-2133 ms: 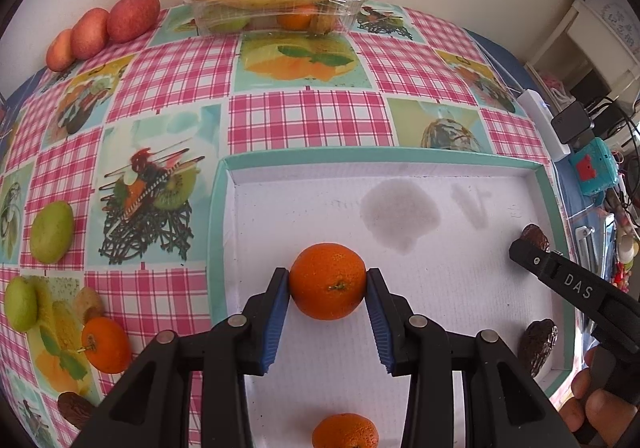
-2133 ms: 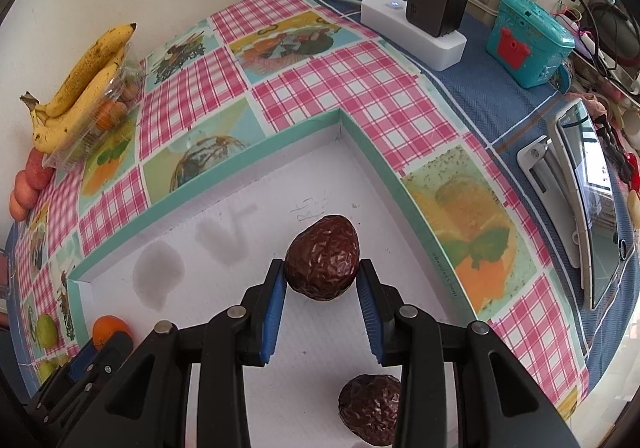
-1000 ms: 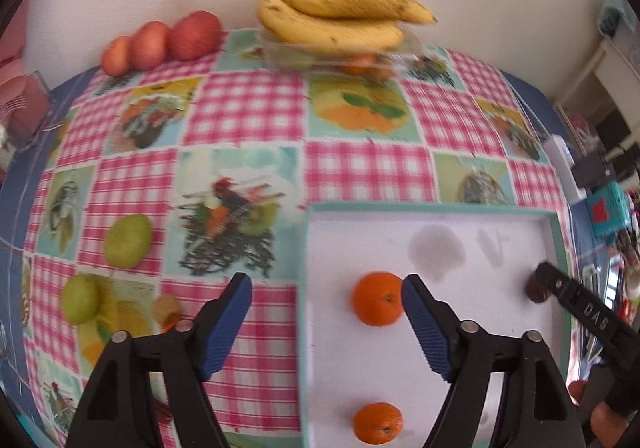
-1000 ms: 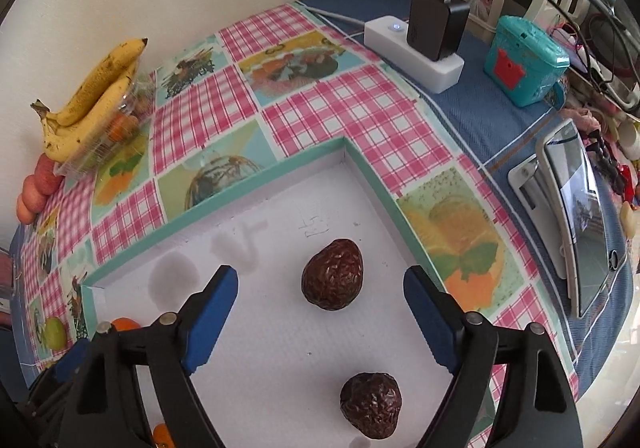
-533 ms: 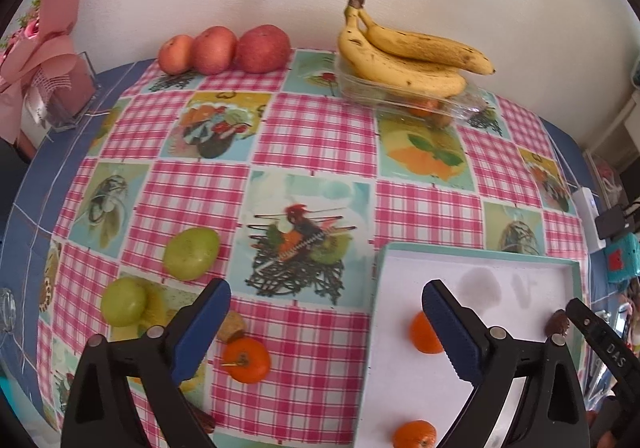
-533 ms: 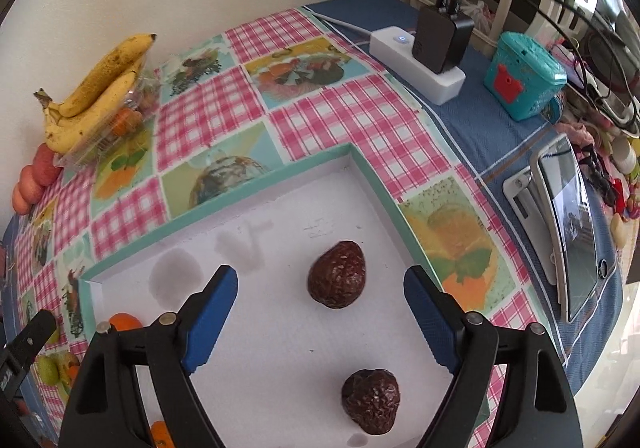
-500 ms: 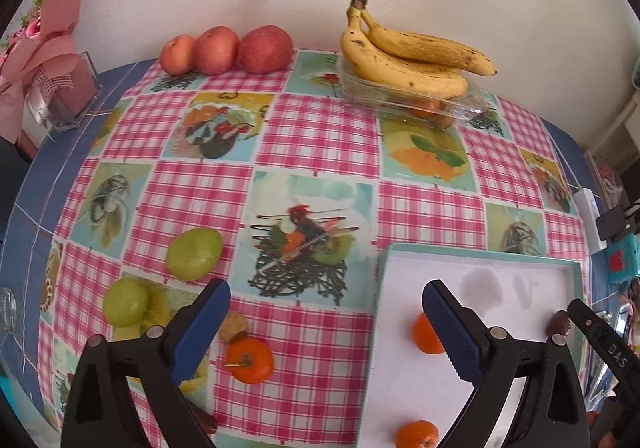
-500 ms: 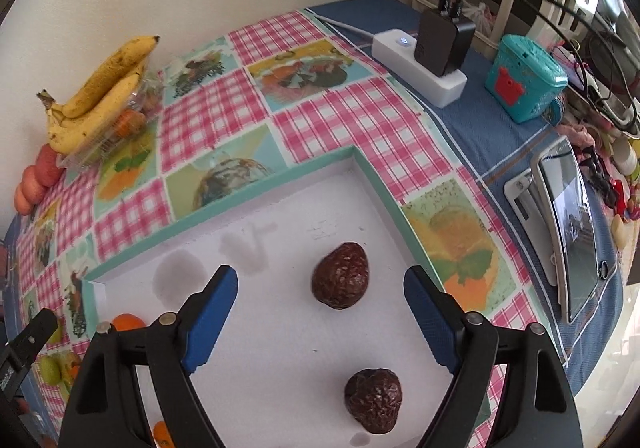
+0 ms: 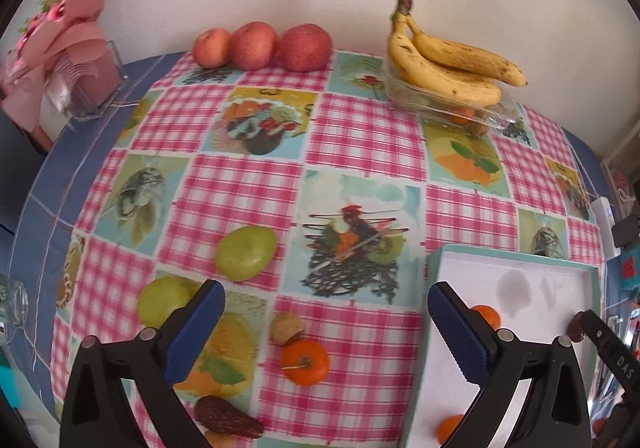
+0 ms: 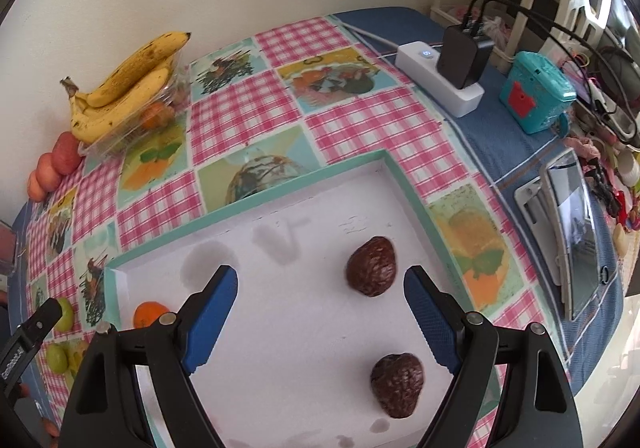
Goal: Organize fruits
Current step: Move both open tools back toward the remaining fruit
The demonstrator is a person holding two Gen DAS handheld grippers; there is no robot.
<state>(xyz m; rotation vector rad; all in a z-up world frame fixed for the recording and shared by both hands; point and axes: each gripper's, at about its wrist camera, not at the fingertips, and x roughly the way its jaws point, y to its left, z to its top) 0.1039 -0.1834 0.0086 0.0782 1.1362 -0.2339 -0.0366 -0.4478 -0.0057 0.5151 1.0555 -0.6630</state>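
Note:
My left gripper (image 9: pixel 324 300) hangs over the checked cloth just left of the white tray (image 9: pixel 512 258); its jaws are opening with nothing between them. Below it lie a loose orange (image 9: pixel 305 362), a small brown fruit (image 9: pixel 286 328), two green fruits (image 9: pixel 245 253) (image 9: pixel 164 300) and a dark wrinkled fruit (image 9: pixel 228 422). Two oranges (image 9: pixel 486 316) (image 9: pixel 450 428) rest in the tray. My right gripper (image 10: pixel 320 280) stands open above the tray (image 10: pixel 256 204), empty, with two dark wrinkled fruits (image 10: pixel 372 266) (image 10: pixel 396 384) lying near its right finger.
Bananas (image 9: pixel 448 64) on a clear box and three apples (image 9: pixel 264 46) line the back wall. A pink bouquet holder (image 9: pixel 80 80) stands at the far left. A power strip (image 10: pixel 438 80), a teal box (image 10: pixel 538 92) and a tablet (image 10: pixel 572 232) lie right of the tray.
Both grippers let go of their fruit in the tray. The left one has moved left off the tray with its jaws spreading wider. The right one shifted slightly left above the tray.

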